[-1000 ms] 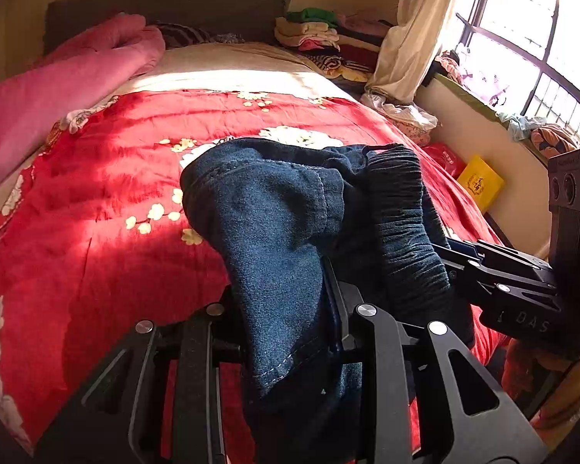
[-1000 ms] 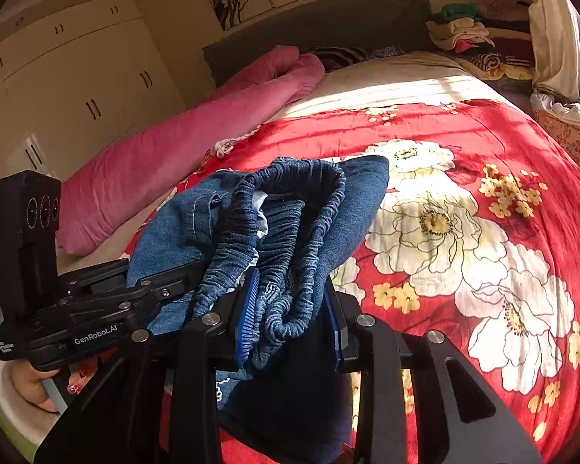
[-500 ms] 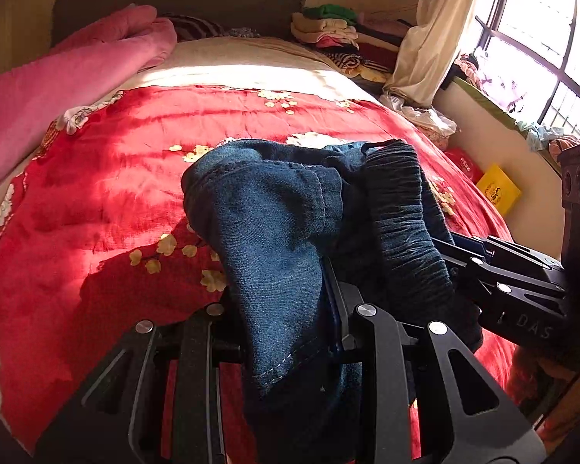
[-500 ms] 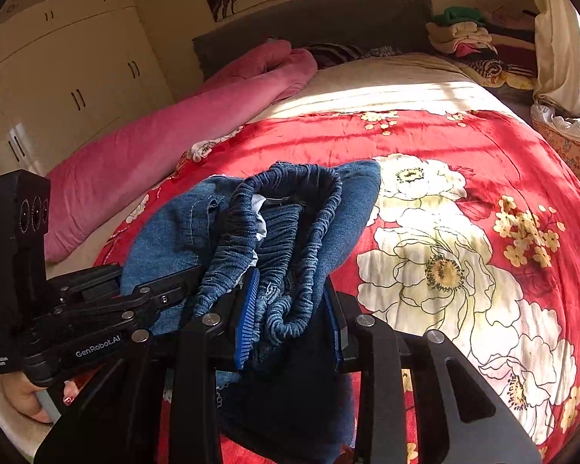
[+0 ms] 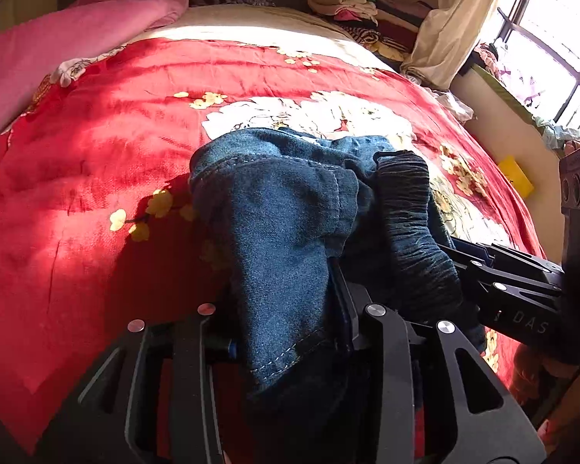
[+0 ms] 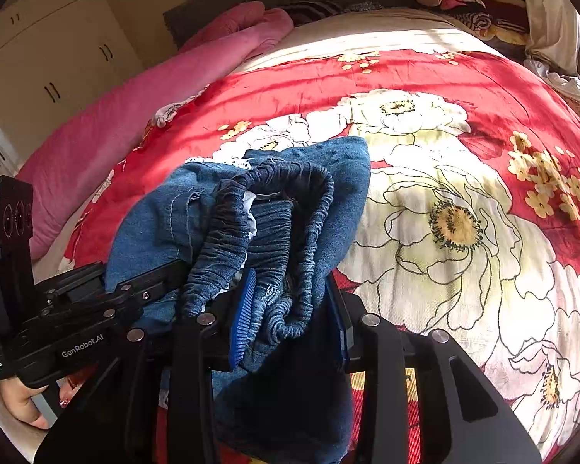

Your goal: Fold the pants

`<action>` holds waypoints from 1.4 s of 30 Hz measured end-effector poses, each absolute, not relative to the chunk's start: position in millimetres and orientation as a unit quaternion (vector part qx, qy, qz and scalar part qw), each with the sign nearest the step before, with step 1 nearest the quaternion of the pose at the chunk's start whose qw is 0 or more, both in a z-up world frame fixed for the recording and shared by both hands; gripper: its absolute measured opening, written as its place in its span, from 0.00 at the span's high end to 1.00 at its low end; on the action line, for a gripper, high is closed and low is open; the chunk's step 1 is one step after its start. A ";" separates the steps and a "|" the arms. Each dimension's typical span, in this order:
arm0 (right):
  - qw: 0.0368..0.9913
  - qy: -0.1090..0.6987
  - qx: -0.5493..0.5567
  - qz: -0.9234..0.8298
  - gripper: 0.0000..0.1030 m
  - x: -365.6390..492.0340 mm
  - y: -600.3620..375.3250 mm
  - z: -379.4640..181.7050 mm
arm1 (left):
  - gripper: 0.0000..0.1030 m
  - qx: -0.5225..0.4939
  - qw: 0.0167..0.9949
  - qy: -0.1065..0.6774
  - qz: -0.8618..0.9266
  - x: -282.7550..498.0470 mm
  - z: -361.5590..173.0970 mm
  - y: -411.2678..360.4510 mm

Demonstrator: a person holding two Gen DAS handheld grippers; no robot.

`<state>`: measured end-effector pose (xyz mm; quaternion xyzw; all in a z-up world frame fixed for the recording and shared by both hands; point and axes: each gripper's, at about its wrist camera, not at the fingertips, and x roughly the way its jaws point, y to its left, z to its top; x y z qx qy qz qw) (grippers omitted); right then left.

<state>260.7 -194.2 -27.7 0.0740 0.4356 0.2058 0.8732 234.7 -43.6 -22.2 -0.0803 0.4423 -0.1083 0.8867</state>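
Denim pants (image 5: pixel 290 232) sit between jaws of your left tool (image 5: pixel 286 332) and right tool (image 6: pixel 290 309), both just loosened; bundle may slump unfolded onto bed (image 6: pixel 464 96).

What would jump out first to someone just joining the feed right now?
The bunched denim pants fill the middle of both wrist views, draped between the jaws of the left gripper and the right gripper, which have just been opening with the cloth between them. Behind them the red floral bedspread blazes in sunlight, with a pink quilt along its left edge.
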 end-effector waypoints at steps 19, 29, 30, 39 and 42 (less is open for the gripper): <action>0.894 0.389 0.041 0.220 0.44 205.6 -200.6 -7.6 | 0.60 -0.090 0.887 0.442 -0.098 232.0 -23.4 -36.7; 0.873 0.442 0.010 0.204 0.43 215.1 -180.9 -45.3 | 0.51 -0.089 0.888 0.441 -0.092 226.7 -21.5 -31.4; 0.873 0.442 0.010 0.204 0.43 215.1 -181.0 -45.6 | 0.51 -0.089 0.888 0.441 -0.092 226.0 -21.2 -31.0; 0.881 0.427 0.034 0.203 0.43 203.3 -188.0 -31.2 | 0.41 -0.091 0.893 0.433 -0.087 216.3 -12.0 -28.2; 0.885 0.419 0.035 0.201 0.42 197.5 -190.1 -24.9 | 0.39 -0.092 0.895 0.429 -0.084 212.4 -7.3 -26.6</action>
